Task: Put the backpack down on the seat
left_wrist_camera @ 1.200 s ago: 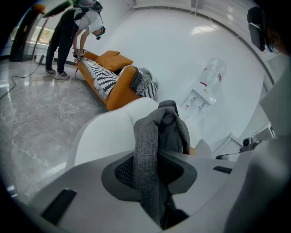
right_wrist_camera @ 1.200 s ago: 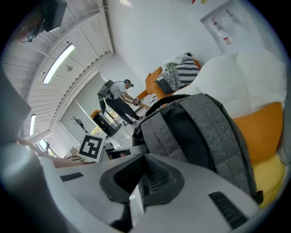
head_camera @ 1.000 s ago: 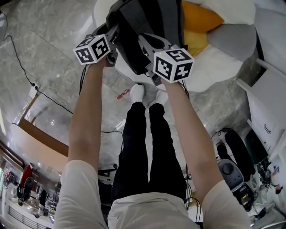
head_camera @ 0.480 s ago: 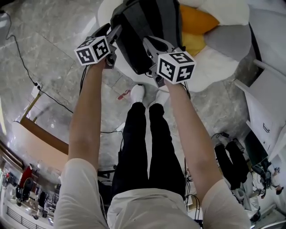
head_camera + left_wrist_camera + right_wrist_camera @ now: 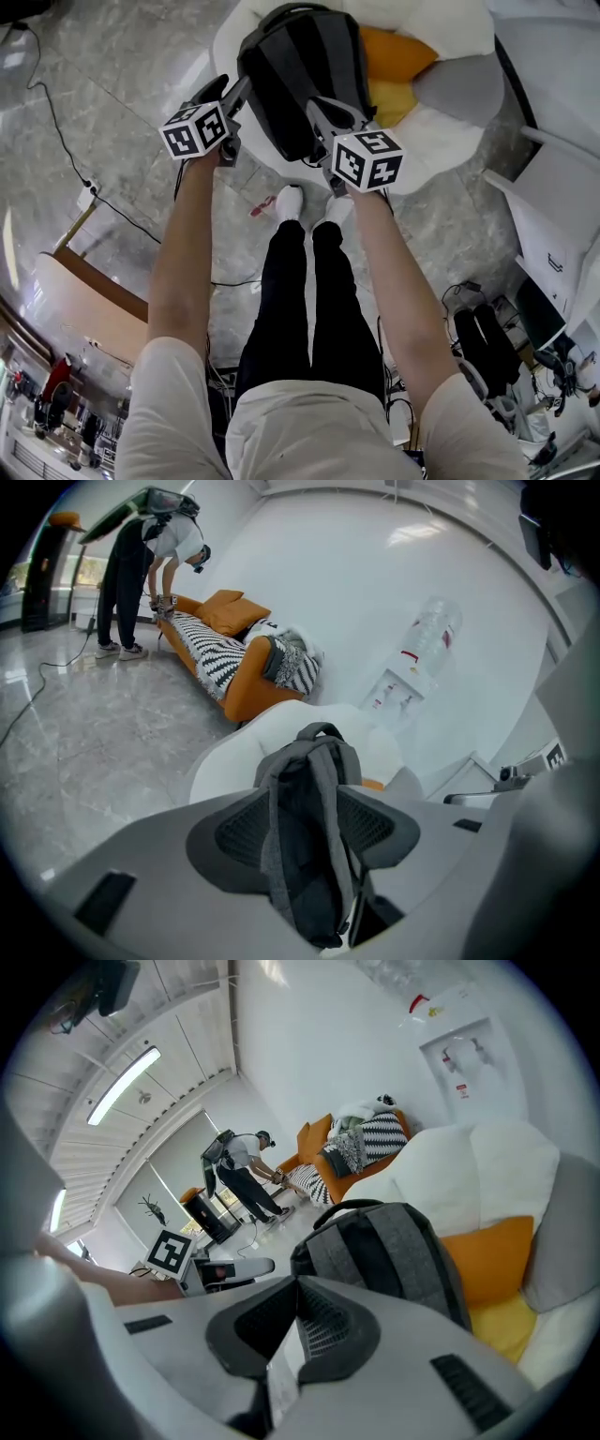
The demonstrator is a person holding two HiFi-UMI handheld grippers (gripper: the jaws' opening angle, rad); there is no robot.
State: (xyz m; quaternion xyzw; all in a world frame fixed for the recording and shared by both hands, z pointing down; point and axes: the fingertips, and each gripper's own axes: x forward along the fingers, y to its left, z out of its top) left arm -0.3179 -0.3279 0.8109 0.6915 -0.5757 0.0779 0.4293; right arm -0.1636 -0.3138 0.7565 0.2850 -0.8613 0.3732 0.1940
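Note:
The grey and black backpack [image 5: 300, 84] rests on the white round seat [image 5: 441, 145], leaning toward an orange cushion [image 5: 394, 52]. My left gripper [image 5: 234, 94] is at the pack's left side. In the left gripper view its jaws [image 5: 314, 822] stand wide apart, and a grey strap [image 5: 314, 855] hangs loose between them without touching the pads. My right gripper [image 5: 323, 112] is at the pack's near right edge. In the right gripper view [image 5: 298, 1288] its pads are closed on a thin pale strip of the pack, with the backpack [image 5: 394, 1246] just beyond.
A grey cushion [image 5: 455, 84] lies on the seat's right. The person's legs and white shoes [image 5: 288, 199] stand just before the seat on marble floor. A cable [image 5: 56, 141] runs at left; bags [image 5: 492, 347] lie at right. An orange sofa [image 5: 234, 667] and another person [image 5: 141, 564] are far off.
The backpack has gone down and away from me onto the seat. My left jaws have come open off its strap. The right gripper has kept its hold.

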